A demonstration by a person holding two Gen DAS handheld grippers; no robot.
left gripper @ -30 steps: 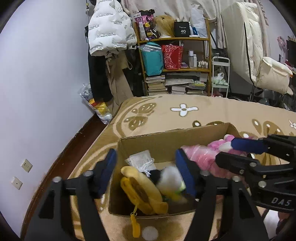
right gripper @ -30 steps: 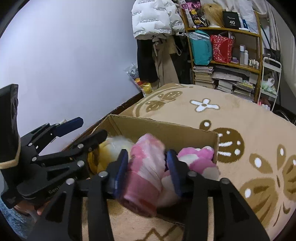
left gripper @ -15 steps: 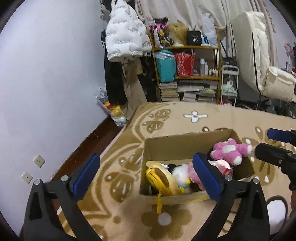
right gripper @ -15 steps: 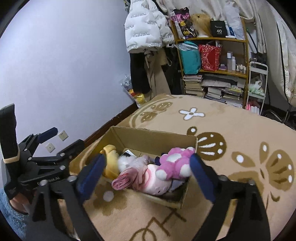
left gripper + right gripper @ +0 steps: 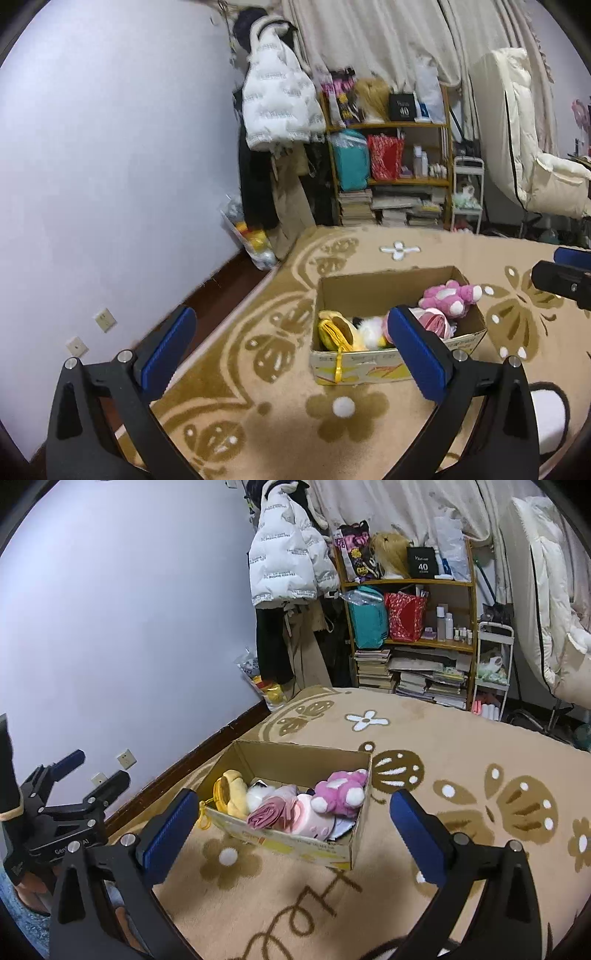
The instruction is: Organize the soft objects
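An open cardboard box (image 5: 384, 291) (image 5: 295, 757) stands on the tan flowered carpet. It holds soft toys: a pink plush bear (image 5: 448, 297) (image 5: 343, 790), a yellow plush (image 5: 338, 332) (image 5: 231, 788), a white fluffy toy (image 5: 371, 326) (image 5: 258, 794) and a pink rolled cloth (image 5: 434, 321) (image 5: 271, 810). My left gripper (image 5: 291, 349) is open and empty, held back above the carpet near the box. My right gripper (image 5: 293, 825) is open and empty, also above and short of the box.
A wooden shelf (image 5: 410, 627) with bags, bottles and stacked books stands at the back. A white puffer jacket (image 5: 275, 107) hangs beside it. A white trolley (image 5: 493, 668) and a cream quilt (image 5: 532, 155) are at the right. The wall (image 5: 110, 184) with sockets is left.
The right gripper has let go of the pink cloth, which now lies in the box. Both grippers have opened wide and pulled back and up from the box.
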